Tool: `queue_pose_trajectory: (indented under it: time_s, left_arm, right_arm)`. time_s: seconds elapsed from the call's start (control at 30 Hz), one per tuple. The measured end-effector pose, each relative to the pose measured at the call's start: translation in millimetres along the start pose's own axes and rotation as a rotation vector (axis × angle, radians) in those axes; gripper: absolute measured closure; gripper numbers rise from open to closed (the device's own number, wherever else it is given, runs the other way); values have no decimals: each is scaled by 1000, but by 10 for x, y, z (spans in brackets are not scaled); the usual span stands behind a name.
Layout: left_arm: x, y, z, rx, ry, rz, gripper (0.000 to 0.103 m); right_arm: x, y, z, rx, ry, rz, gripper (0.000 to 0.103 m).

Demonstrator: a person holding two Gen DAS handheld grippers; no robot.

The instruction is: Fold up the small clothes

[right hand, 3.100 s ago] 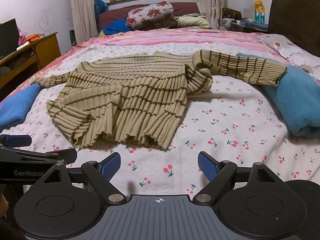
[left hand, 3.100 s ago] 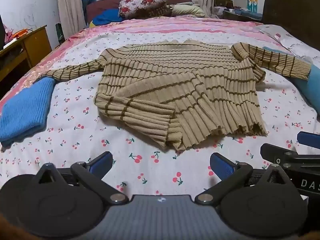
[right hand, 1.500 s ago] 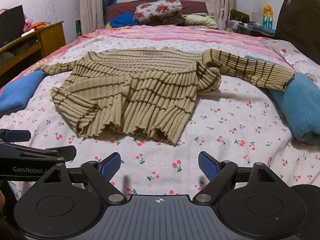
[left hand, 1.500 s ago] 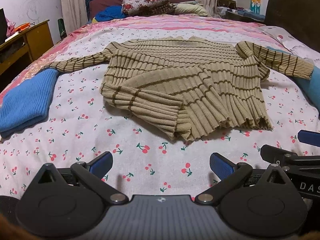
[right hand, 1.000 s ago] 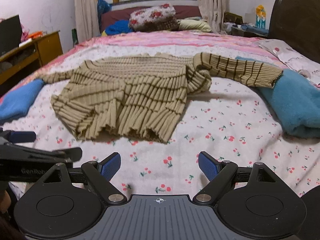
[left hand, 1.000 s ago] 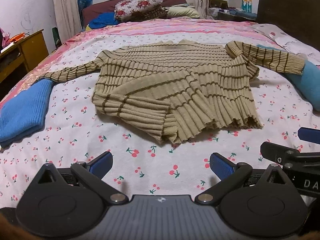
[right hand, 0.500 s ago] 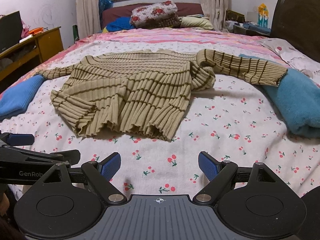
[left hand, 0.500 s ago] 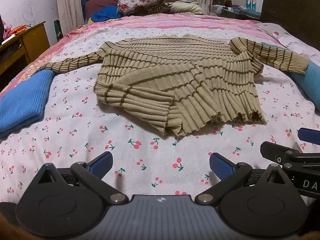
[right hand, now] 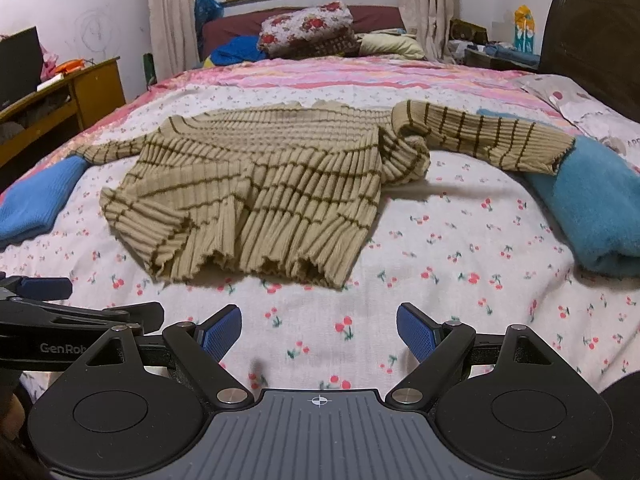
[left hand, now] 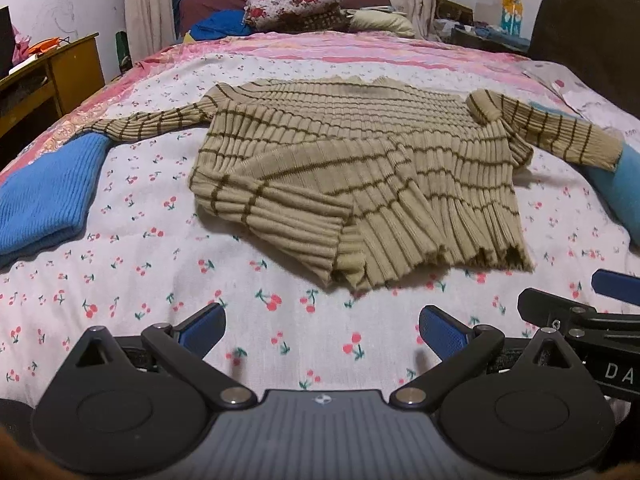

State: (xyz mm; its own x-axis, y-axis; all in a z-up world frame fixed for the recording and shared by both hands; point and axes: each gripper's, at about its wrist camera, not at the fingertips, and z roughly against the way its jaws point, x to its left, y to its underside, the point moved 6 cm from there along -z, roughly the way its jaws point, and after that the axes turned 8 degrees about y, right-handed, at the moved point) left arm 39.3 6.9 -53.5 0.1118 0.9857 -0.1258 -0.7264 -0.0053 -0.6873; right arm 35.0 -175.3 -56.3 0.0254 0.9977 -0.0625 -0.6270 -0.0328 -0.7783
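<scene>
A tan ribbed sweater with dark brown stripes (left hand: 360,168) lies on the cherry-print bedsheet (left hand: 140,264), its lower left corner folded over the body. One sleeve stretches left, the other rests on a teal cloth at the right. It also shows in the right wrist view (right hand: 272,184). My left gripper (left hand: 322,330) is open and empty, hovering near the bed's front edge, short of the hem. My right gripper (right hand: 319,330) is open and empty, beside it to the right.
A folded blue knit (left hand: 40,200) lies at the sweater's left. A folded teal cloth (right hand: 596,208) lies at its right. Pillows and bedding (right hand: 308,32) are piled at the far end. A wooden desk (right hand: 80,92) stands left, a dark headboard (right hand: 592,36) right.
Both grippers drifted slightly over the front of the bed and stayed open. The sweater has not moved.
</scene>
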Motion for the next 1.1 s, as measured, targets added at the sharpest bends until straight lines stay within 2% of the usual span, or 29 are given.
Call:
queue_pose_trajectory:
  time_s: [0.4, 0.67, 1.1]
  left_arm:
    - [-51, 57, -136, 36, -24, -11, 0]
    - [-47, 44, -1, 3, -17, -14, 0]
    - [-9, -84, -199, 18, 5, -25, 0]
  right_arm:
    - [-44, 66, -188, 54, -15, -37, 19]
    - [-14, 36, -1, -7, -1, -26, 20]
    - [-1, -135, -159, 9, -34, -79, 25]
